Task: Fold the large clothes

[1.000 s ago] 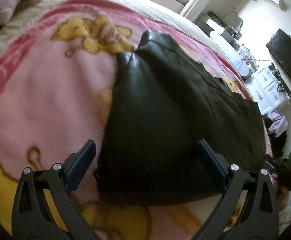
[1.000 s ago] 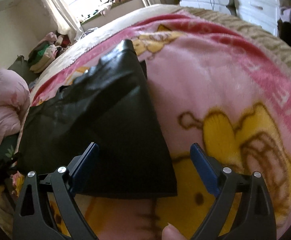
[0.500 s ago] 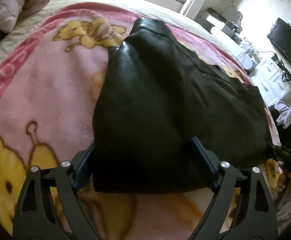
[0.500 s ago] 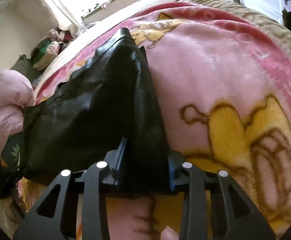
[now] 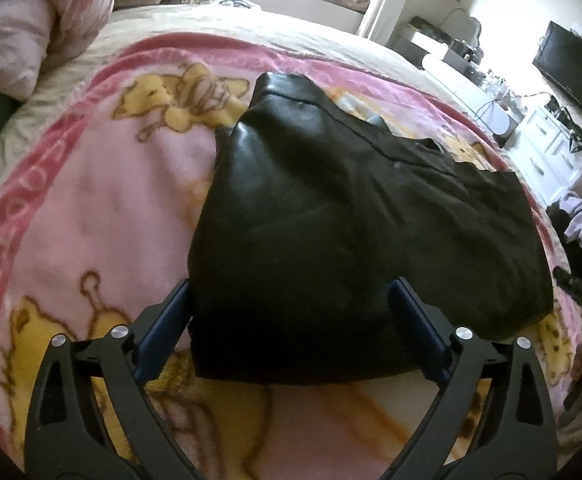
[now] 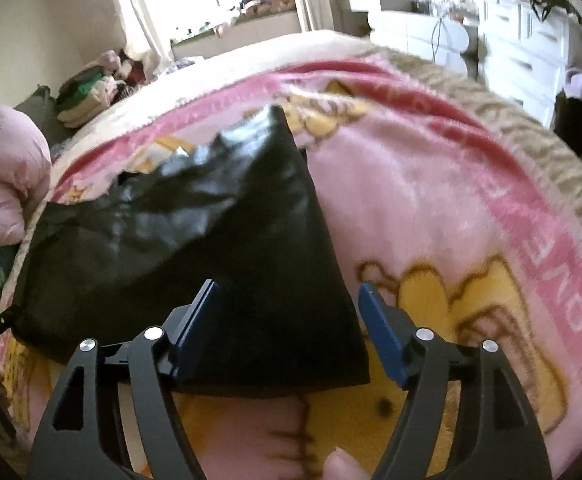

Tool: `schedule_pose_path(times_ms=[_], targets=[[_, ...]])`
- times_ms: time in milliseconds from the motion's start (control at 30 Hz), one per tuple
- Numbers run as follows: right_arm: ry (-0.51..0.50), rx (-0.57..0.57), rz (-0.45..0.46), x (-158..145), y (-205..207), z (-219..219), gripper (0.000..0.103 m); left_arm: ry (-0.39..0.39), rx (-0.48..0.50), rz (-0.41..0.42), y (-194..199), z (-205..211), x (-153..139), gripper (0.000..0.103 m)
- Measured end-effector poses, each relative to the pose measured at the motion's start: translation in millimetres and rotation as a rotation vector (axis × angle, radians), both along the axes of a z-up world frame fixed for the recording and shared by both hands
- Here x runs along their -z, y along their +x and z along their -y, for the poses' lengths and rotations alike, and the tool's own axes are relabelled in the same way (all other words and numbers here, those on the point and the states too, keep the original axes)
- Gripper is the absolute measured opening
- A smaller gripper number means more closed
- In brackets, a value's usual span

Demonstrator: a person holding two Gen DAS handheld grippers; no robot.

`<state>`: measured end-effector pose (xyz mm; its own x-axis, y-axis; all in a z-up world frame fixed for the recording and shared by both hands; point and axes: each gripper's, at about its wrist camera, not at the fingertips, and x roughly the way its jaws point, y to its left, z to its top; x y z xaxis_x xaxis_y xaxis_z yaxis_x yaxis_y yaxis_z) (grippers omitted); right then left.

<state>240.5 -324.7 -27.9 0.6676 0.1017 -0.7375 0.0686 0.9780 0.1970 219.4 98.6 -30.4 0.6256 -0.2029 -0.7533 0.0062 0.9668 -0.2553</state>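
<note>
**Black garment lies folded on the pink blanket, both tongs spread wide**

In the left wrist view we see, at the upper left of the frame, a puffy pale pink quilt [image 5: 31, 28] bunched at the bed's edge. Below it spreads the pink fleece blanket with yellow cartoon bears [image 5: 91, 200]. At the centre lies the shiny black leather-like garment [image 5: 351, 232], folded flat on that blanket, its near corner reaching down between the blue pads of our left gripper [image 5: 291, 336]. Those jaws have just been opening and stand wide, one pad at each side of the cloth, neither pressing on it. At the upper right hangs a black flat screen [image 5: 575, 72].

In the right wrist view the same garment [image 6: 195, 248] fills the left and centre of the frame. Our right gripper [image 6: 291, 332] has just been opening too; its jaws stand apart over the near corner, gripping nothing. White drawers [image 6: 519, 40] stand at the upper right.
</note>
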Motion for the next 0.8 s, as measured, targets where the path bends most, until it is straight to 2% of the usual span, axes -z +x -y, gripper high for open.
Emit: schedule_pose_path(times_ms=[200, 467, 800], targets=[[0.001, -0.023, 0.058, -13.1, -5.7, -5.0, 0.072, 0.050, -0.007, 0.027, -1.9, 6.4, -9.0, 0.093], [-0.014, -0.095, 0.091, -17.2, -6.2, -31.5, 0.072, 0.106, 0.008, 0.123, -14.7, 14.1, -35.1, 0.094], [-0.020, -0.244, 0.113, -17.6, -12.3, -81.8, 0.072, 0.111, 0.090, 0.162, -16.6, 34.1, -41.5, 0.094]])
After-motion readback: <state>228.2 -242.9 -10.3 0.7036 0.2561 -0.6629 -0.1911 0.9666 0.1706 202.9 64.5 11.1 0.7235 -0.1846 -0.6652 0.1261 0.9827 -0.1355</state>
